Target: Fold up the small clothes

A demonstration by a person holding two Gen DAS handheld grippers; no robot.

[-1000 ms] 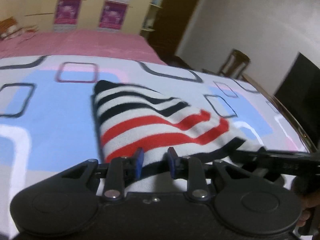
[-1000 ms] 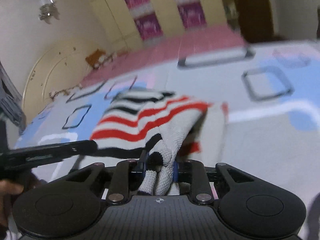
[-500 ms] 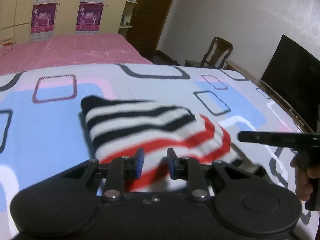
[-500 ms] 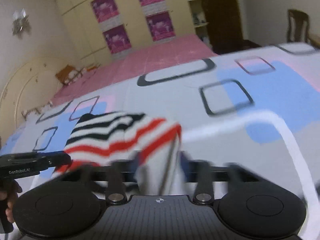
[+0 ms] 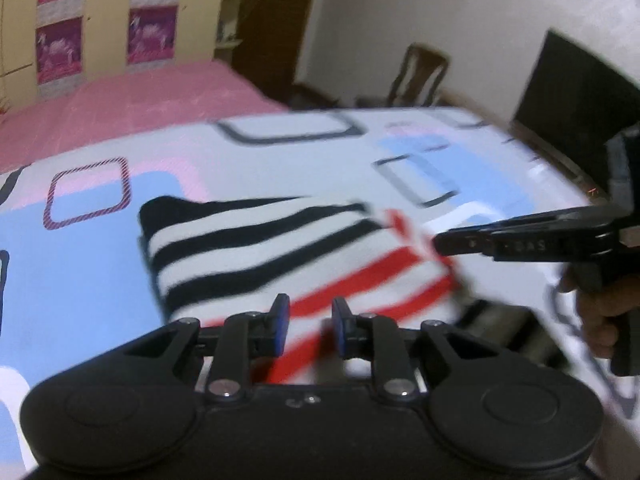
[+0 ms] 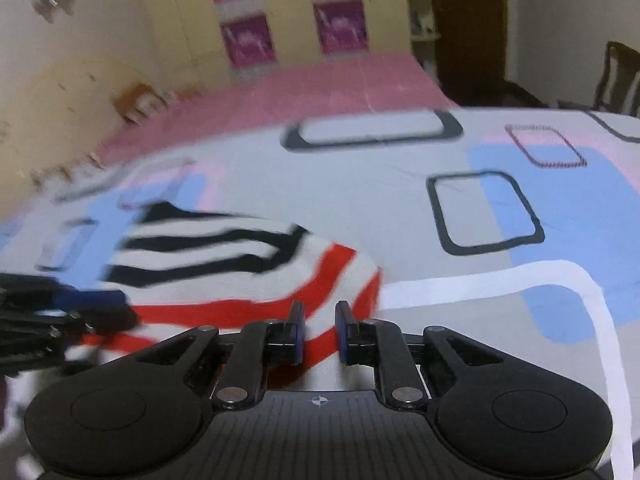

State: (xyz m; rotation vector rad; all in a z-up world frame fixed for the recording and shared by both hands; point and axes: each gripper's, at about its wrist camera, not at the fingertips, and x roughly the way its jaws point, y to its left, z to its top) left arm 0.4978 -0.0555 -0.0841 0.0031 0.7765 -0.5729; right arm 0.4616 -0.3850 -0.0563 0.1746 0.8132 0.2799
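- My left gripper [image 5: 306,326] has its jaws narrow, with a small gap and nothing pinched; they have just been closing. My right gripper [image 6: 319,332] is the same: jaws narrow, just been closing, the cloth under them and not between the pads.
- The striped garment [image 5: 280,256] lies folded on the patterned bed sheet [image 5: 88,264], black and white bands at the far end, red and white at the near end, directly ahead of both grippers.
- I judge one fold is set down and released. Whether a further fold is wanted I cannot tell from here.
- If another fold is due, the next move calls for opening both jaws, dropping onto the near red-striped edge at two corners, and carrying it evenly toward the far black end.
- From the left wrist, my right gripper reaches in from the right, its tip at the garment's right edge, a hand [image 5: 600,320] on the grip. The two tools sit close, so I must keep them from knocking.
- Farther off: a pink bedspread [image 6: 280,92], a wardrobe with purple posters [image 6: 248,40], a wooden chair [image 5: 420,76] and a dark screen [image 5: 576,92] to the right. Nothing lies on the sheet beside the garment.
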